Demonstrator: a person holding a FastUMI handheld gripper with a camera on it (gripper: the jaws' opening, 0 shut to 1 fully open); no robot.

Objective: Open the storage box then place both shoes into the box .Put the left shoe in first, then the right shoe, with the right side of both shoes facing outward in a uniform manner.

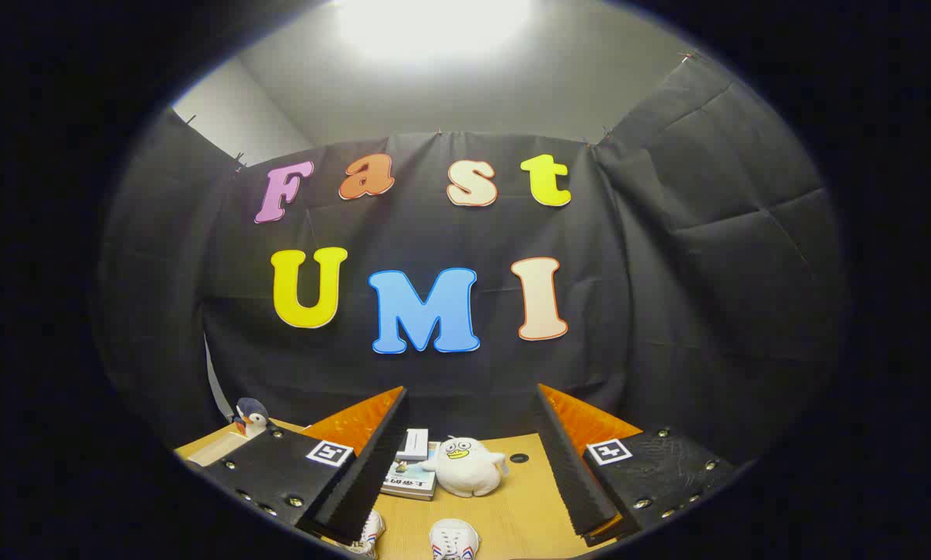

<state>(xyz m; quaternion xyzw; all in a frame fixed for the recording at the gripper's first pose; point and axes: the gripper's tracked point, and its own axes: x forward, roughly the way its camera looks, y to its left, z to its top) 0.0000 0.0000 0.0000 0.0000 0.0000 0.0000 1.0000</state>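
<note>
My gripper (471, 397) is held high and level, open, with a wide gap and nothing between its fingers (360, 467). Far below, between the fingers, the toes of two white shoes show on the wooden table: one shoe (453, 539) with red and blue stripes in the gap, the other shoe (368, 535) partly hidden under the left finger. I cannot tell which shoe is left or right.
On the wooden table (523, 498) beyond the shoes sit a white plush duck (465, 465) and a small stack of books (411, 470). A penguin toy (250, 416) stands at the table's far left corner. Black cloth walls close the booth behind.
</note>
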